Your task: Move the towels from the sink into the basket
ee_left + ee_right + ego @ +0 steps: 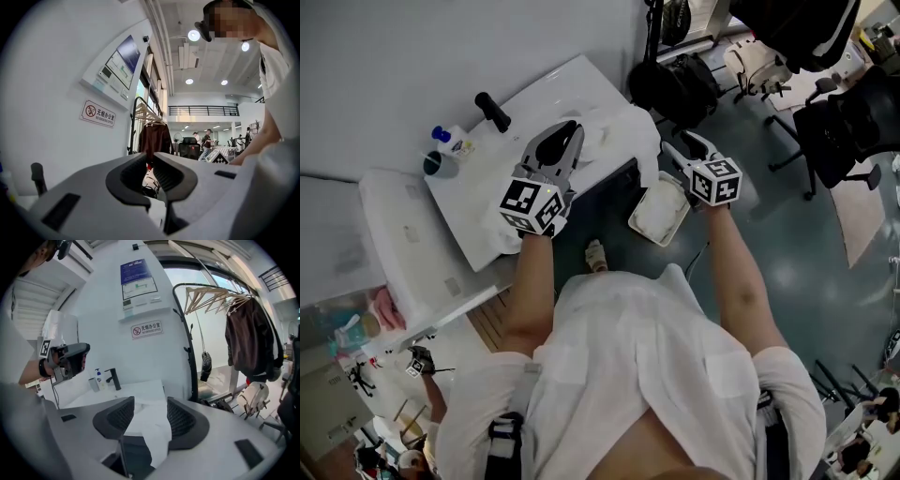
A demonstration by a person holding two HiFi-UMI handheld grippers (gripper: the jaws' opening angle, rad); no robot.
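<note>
White towels lie heaped at the right end of the white sink counter and spill over its edge. A white basket stands on the floor below, with a pale towel inside. My right gripper hovers above the basket beside the hanging towel edge. In the right gripper view its jaws stand apart, and a white towel droops loosely between them. My left gripper is held over the sink; its jaws are nearly together with nothing seen between them.
A black faucet and soap bottles stand at the counter's back. Black bags and an office chair crowd the floor to the right. A coat rack with a dark garment stands beyond the counter.
</note>
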